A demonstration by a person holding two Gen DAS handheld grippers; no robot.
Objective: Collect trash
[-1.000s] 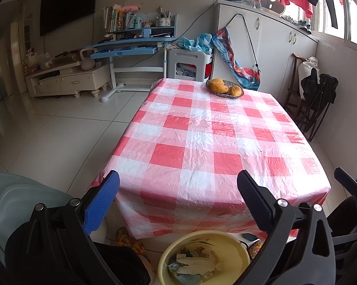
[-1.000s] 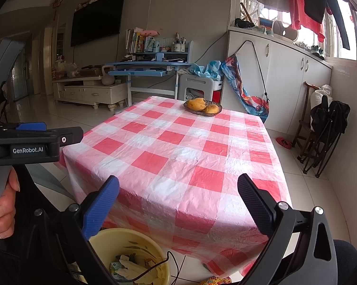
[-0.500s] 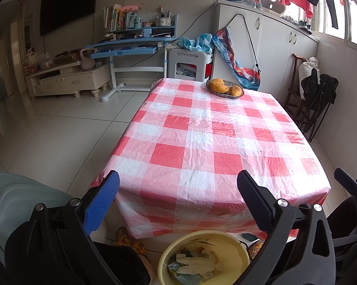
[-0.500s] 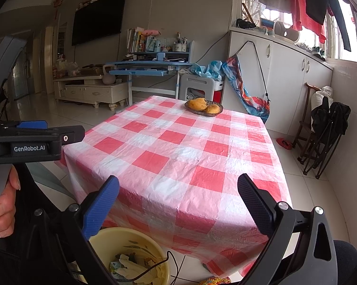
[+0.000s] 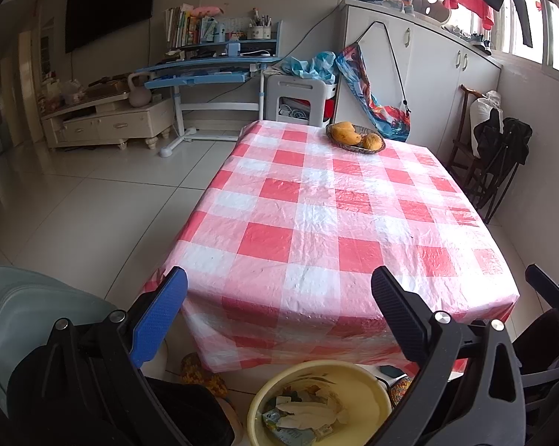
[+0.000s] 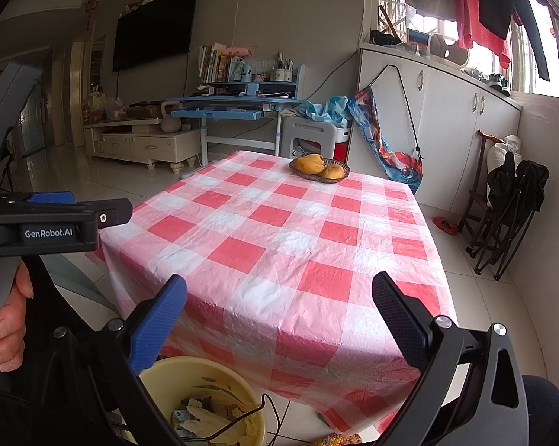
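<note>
A yellow trash bucket stands on the floor below the near table edge; it holds crumpled paper and wrappers. It also shows in the right wrist view. My left gripper is open and empty, held above the bucket and in front of the table. My right gripper is open and empty, at the same height to the right. The left gripper body shows at the left of the right wrist view, held by a hand.
A table with a red-and-white checked cloth fills the middle. A basket of mangoes sits at its far end. A grey chair is at left, folded chairs at right. A black cable hangs over the bucket.
</note>
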